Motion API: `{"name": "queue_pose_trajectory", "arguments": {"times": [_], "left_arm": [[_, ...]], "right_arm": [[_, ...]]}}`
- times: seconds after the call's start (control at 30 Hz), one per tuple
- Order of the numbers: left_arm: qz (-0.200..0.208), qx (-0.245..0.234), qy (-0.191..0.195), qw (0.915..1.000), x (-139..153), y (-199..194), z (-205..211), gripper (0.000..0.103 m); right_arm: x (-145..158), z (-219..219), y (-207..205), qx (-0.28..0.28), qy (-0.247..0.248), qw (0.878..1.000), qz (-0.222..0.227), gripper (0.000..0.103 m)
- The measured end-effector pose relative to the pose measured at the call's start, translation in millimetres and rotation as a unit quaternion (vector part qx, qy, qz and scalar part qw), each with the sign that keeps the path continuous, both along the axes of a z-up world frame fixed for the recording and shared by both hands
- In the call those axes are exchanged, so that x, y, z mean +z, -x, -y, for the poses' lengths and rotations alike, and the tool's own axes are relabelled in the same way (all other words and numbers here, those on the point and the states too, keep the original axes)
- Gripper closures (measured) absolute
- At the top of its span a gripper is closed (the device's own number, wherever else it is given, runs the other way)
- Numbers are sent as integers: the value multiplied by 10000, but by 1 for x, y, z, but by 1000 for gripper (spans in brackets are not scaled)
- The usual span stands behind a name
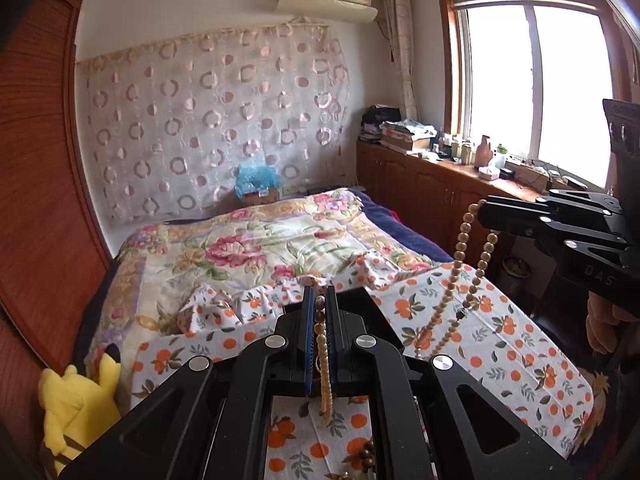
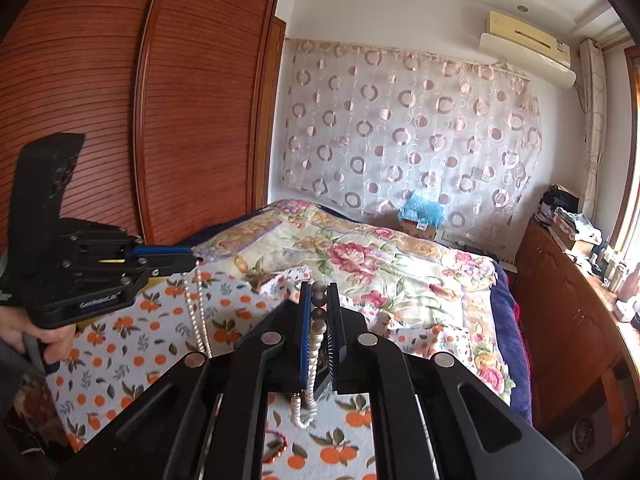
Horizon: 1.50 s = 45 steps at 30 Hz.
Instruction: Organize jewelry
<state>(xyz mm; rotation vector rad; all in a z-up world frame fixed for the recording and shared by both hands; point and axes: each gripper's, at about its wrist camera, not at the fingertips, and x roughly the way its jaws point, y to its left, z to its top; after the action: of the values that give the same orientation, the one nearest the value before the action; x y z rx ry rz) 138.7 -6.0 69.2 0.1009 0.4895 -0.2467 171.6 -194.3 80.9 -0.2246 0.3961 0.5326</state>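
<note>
A long necklace of pale wooden beads (image 1: 460, 248) hangs between both grippers above the orange-print cloth (image 1: 500, 344). My left gripper (image 1: 320, 300) is shut on one part of the strand, which hangs down between its fingers (image 1: 324, 376). My right gripper (image 1: 482, 210) is shut on another part, with two bead lengths hanging down to the cloth. In the right wrist view my right gripper (image 2: 319, 292) pinches darker beads and the pale strand (image 2: 308, 400) dangles below. The left gripper (image 2: 192, 260) shows there at the left with beads (image 2: 198, 312) hanging from it.
The cloth lies on a bed with a floral quilt (image 1: 248, 248). Other dark beads (image 1: 366, 458) lie on the cloth near me. A yellow plush toy (image 1: 76, 408) sits at the left. A wardrobe (image 2: 120, 100) stands on the left, a cluttered cabinet (image 1: 432, 184) under the window.
</note>
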Motion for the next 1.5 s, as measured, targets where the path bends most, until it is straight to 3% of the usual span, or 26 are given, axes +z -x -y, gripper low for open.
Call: {"name": "queue_pose_trajectory", "arguments": {"times": [0.63,0.73,1.0,1.13,1.5], "left_arm": [[341,231,73,9991,41,-30,1,99],[401,273,103,9988,46,-32,1,99],[431,286,60,9986,45,-38,4,99],[377,266,16,9989,38,-50,10,99],[61,232,22,9997,1,-81,21,98]], "right_arm": [[17,-16,-60,-108,-384,9992,-85,95],[2,-16,-65,-117,-326,9992,-197,94],[-77,-27,-97,-49,-288,9919,-1239,94],[-108,-33,-97,13,-247,9882,-1513,94],[-127,-22,-82,136,-281,9865,-1608,94]]}}
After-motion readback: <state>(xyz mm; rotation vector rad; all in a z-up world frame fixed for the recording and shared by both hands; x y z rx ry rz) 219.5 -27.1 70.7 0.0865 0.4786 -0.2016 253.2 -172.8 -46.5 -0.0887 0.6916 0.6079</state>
